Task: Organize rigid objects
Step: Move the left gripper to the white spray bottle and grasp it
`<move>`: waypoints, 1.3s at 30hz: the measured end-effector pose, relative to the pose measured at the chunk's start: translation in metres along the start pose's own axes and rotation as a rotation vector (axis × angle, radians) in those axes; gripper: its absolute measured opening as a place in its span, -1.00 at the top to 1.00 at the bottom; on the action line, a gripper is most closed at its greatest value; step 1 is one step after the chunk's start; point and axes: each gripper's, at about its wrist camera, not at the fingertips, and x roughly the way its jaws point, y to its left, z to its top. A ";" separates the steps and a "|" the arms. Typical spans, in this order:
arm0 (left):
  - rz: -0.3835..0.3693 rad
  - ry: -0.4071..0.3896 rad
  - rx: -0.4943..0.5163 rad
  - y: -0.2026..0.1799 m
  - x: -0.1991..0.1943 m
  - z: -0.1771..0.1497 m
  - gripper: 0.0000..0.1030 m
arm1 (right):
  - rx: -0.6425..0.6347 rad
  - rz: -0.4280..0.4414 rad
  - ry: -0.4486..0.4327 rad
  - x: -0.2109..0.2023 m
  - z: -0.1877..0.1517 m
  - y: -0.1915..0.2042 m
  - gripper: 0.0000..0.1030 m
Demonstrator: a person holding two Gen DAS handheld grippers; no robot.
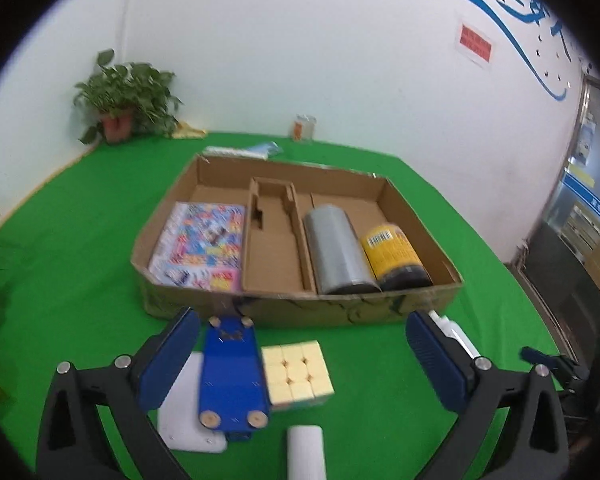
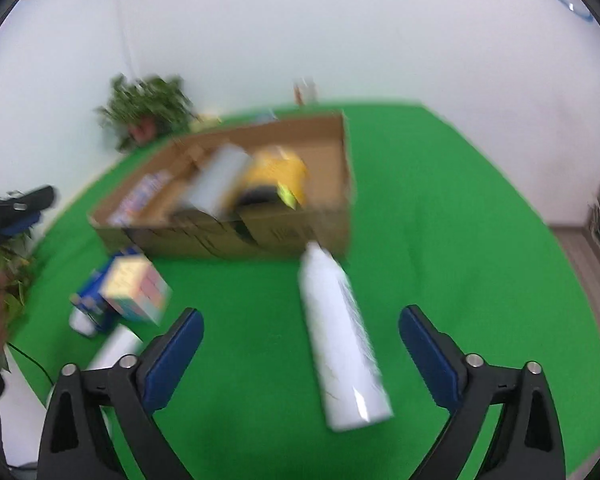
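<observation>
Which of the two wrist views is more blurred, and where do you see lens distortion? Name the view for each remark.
Right wrist view: heavy motion smear over the brown cardboard box and the white plastic bottle lying on the green cloth. Left wrist view: sharper; the pale yellow puzzle cube shows its tile grid, only mild softness. Both views: fisheye bends the green tablecloth's edge and darkens the corners.

— How's the light?
— Bright and even on both views, with only soft shadows on the green worktop [image 1: 80, 240]. The white wall [image 1: 300, 60] looks nearly washed out.
— Sharpness?
— The left wrist view is slightly soft. The right wrist view is smeared: the cardboard box [image 2: 300, 236] and white bottle [image 2: 340, 340] streak.
— Edges?
— Strong fisheye bending, black vignette in the corners.
</observation>
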 end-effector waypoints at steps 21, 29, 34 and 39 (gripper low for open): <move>-0.336 0.340 0.027 -0.069 0.061 -0.013 -0.98 | -0.178 0.002 0.149 0.006 -0.045 -0.018 -0.12; -0.484 0.537 -0.029 -0.091 0.112 -0.017 -0.96 | 0.117 0.194 0.155 0.011 -0.041 -0.036 -0.23; -0.456 0.644 -0.011 -0.104 0.141 -0.025 -0.74 | 0.154 0.258 0.230 0.041 -0.047 -0.016 -0.07; -0.364 0.721 -0.012 -0.099 0.162 -0.038 -0.19 | 0.164 0.302 0.260 0.059 -0.046 0.007 0.02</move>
